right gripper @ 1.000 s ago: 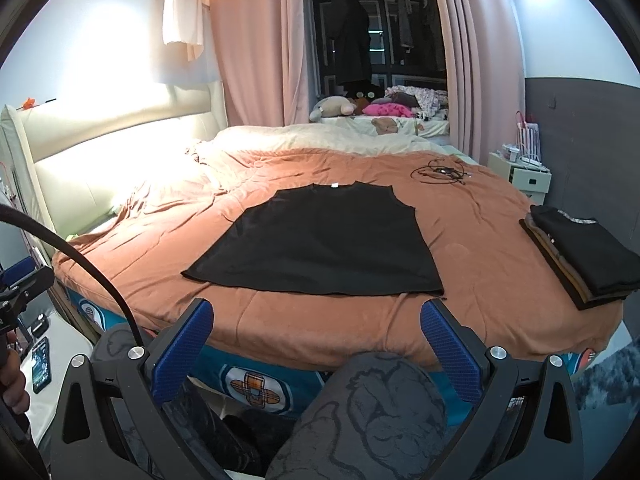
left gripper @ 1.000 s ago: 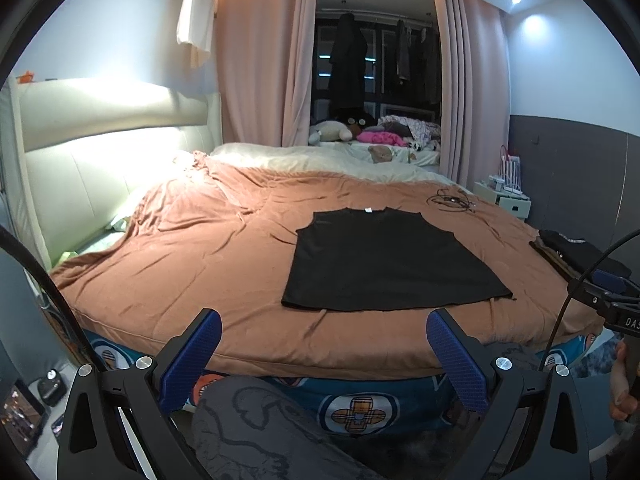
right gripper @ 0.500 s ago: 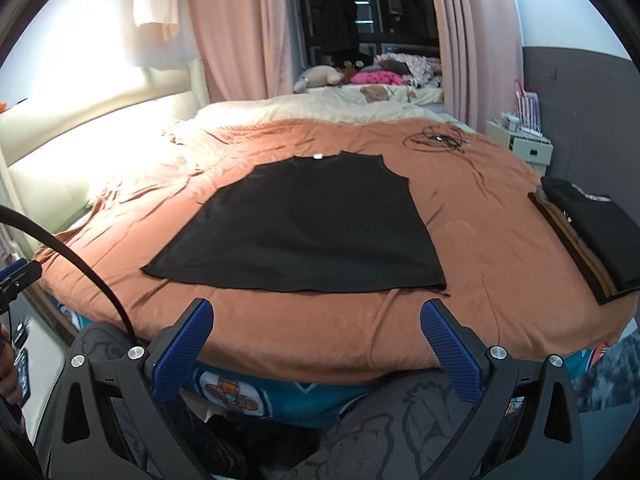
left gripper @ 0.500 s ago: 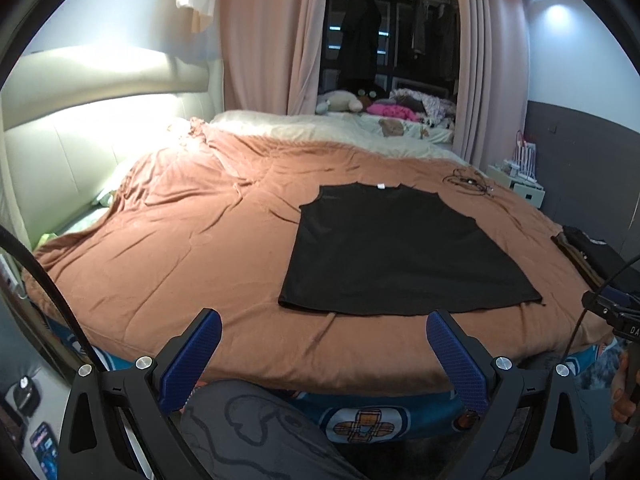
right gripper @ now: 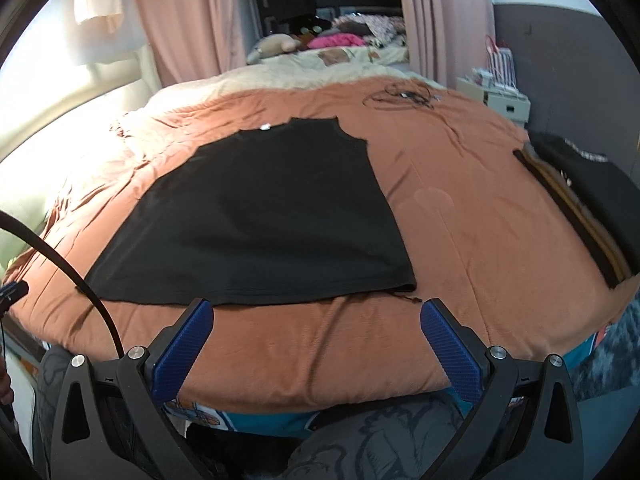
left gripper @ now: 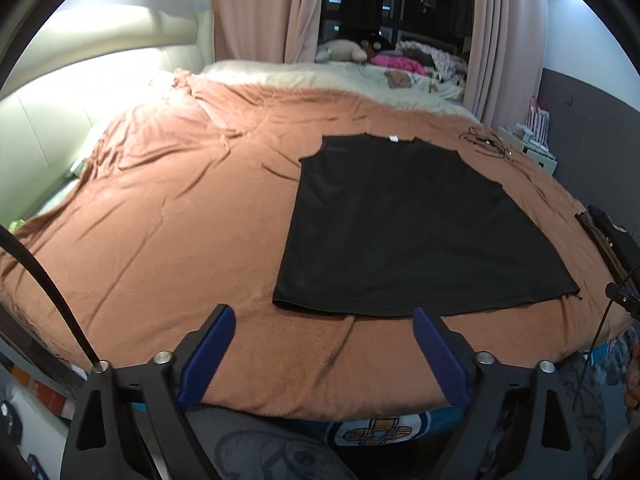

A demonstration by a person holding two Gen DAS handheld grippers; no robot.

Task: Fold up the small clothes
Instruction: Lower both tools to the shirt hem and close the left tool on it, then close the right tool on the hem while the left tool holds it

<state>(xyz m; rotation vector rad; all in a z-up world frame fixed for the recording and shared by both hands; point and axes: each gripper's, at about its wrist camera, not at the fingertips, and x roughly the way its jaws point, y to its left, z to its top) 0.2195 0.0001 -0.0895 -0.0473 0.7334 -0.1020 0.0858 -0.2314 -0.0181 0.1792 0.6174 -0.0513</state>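
Observation:
A black sleeveless top (left gripper: pixel 408 224) lies flat on the brown bedspread (left gripper: pixel 168 216), neck to the far side and hem toward me. It also shows in the right wrist view (right gripper: pixel 264 216). My left gripper (left gripper: pixel 323 320) is open and empty, just short of the hem's left part. My right gripper (right gripper: pixel 316 316) is open and empty, just short of the hem's right part. Neither touches the cloth.
A stack of folded dark clothes (right gripper: pixel 592 200) lies at the bed's right edge. A black cable (right gripper: pixel 400 96) lies at the far right of the bed. Soft toys and clothes (left gripper: pixel 360 54) are heaped at the far end. A padded headboard (left gripper: pixel 60 112) is on the left.
Both grippers have moved forward and down toward the near hem of the black top. The top has not moved. Both stay open.

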